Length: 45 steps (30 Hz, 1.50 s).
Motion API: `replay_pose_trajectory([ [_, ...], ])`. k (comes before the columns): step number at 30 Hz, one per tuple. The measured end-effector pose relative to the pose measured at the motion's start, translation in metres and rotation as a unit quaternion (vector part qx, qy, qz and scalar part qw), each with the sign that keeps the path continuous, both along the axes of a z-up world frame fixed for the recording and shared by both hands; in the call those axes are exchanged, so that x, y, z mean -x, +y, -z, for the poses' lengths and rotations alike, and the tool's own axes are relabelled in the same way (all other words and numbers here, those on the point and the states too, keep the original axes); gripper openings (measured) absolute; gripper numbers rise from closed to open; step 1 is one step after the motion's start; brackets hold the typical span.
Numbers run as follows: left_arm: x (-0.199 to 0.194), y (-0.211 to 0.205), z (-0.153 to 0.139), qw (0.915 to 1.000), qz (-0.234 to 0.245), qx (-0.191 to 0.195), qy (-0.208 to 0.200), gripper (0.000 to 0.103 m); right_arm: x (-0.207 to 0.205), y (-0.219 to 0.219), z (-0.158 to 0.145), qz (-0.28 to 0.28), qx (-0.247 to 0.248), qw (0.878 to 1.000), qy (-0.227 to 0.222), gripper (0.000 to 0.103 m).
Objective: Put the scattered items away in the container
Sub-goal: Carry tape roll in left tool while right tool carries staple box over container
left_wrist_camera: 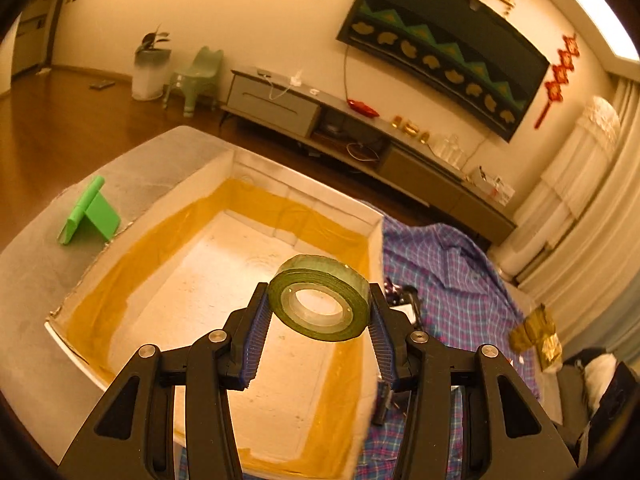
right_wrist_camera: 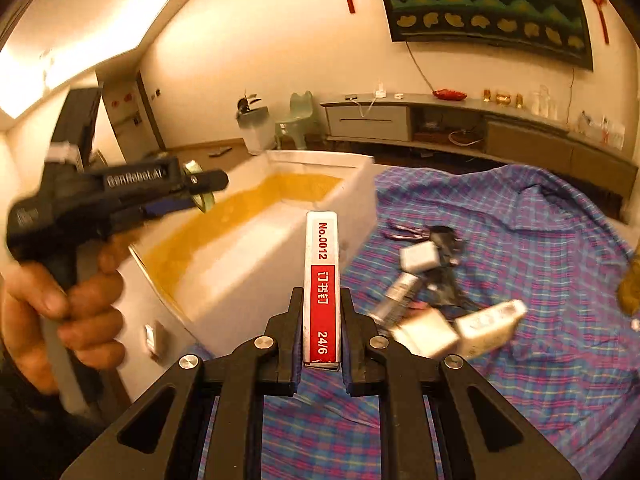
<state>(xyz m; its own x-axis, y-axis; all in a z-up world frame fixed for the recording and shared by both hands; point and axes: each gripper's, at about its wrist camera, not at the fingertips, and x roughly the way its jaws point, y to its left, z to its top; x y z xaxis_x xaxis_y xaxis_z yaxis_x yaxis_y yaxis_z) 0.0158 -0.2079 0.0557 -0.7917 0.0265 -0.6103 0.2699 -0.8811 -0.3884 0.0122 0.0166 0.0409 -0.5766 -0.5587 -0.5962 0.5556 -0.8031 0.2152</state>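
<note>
While my left hand-held gripper (left_wrist_camera: 320, 316) hangs over the white foam container (left_wrist_camera: 376, 224), it is clamped wide on a green tape roll (left_wrist_camera: 319, 297), pads on the roll's outer sides. My right hand-held gripper (right_wrist_camera: 321, 320) is squeezed tight on a red-and-white staple box (right_wrist_camera: 321, 288), held over the checked cloth (right_wrist_camera: 520, 220) just beside the container wall. Remaining scattered items (right_wrist_camera: 440, 312) lie on the cloth, blurred: small white blocks, a tube, dark bits. Risks, as I judge them: the roll is tilted and gripped only at its edges, so it could slip or roll out early; the long box sticks far past the fingers and could clip the container wall; both grippers are near each other and might collide.
</note>
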Motion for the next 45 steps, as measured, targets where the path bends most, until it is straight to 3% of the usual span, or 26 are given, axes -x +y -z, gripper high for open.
replay_pose_trajectory([
  [4, -0.003, -0.015, 0.003, 0.9999, -0.012, -0.011, -0.002, 0.048, 0.003, -0.027, -0.005, -0.012, 0.013, 1.000, -0.022, 0.016],
  [11, -0.010, -0.036, 0.009, 0.9994, -0.021, -0.025, -0.007, 0.048, -0.002, -0.058, -0.020, -0.023, 0.002, 1.000, -0.020, 0.016],
  [26, -0.010, -0.076, 0.013, 0.9973, -0.045, -0.058, -0.008, 0.048, 0.036, -0.112, -0.029, -0.044, -0.007, 0.998, -0.053, 0.016],
  [39, -0.001, -0.089, 0.012, 0.9962, -0.053, -0.069, -0.006, 0.048, 0.065, -0.138, -0.033, -0.059, -0.012, 0.996, -0.061, 0.016],
  [45, 0.004, -0.098, 0.017, 0.9947, -0.059, -0.083, -0.017, 0.048, 0.081, -0.146, -0.032, -0.058, -0.039, 0.996, -0.057, 0.016],
])
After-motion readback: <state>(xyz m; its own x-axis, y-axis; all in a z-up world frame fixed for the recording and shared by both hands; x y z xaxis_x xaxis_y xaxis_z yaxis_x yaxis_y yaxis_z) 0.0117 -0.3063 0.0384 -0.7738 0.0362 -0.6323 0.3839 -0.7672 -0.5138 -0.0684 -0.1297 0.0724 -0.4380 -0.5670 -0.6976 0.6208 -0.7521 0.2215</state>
